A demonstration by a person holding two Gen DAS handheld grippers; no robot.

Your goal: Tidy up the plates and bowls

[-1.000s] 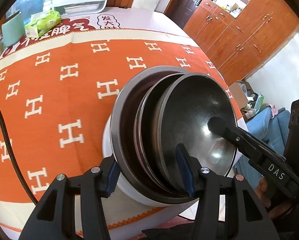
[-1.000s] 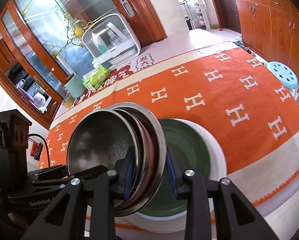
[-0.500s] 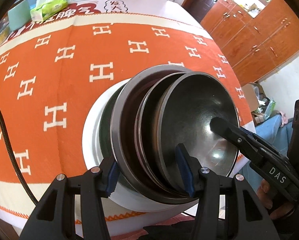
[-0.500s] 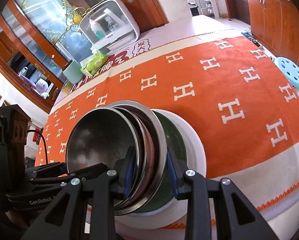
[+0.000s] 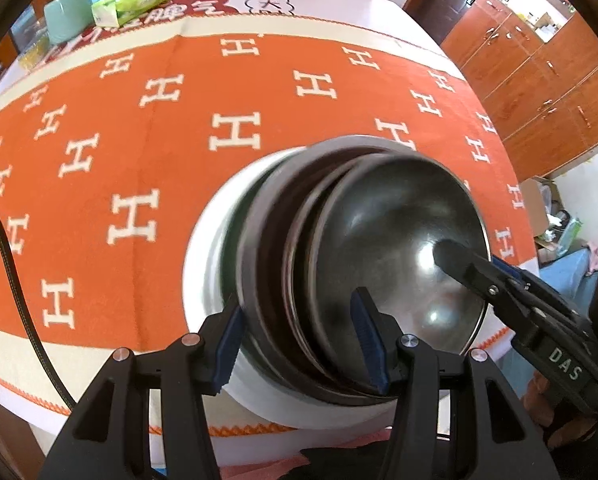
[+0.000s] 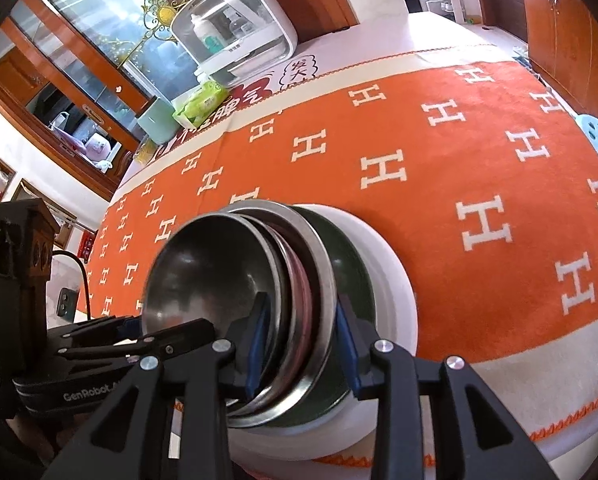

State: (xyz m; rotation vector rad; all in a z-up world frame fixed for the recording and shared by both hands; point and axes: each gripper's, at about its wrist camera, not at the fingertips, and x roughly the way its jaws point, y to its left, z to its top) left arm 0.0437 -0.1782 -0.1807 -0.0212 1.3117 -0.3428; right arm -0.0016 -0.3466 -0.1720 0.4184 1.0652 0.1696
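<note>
I see wooden cabinets (image 5: 539, 80) along the wall, a glass-fronted cupboard (image 6: 79, 60), and an orange tablecloth (image 5: 179, 120) covering the table.

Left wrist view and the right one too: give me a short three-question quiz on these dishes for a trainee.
1. True or false: the left tongs hang empty beside the metal bowl stack.
2. Multiple choice: the inside of the white dish under the stack is A) green, B) red, C) blue.
3. Short answer: what pattern covers the orange cloth?

Key
1. False: they grip the rims of the tilted stack.
2. A.
3. White H letters.
</note>
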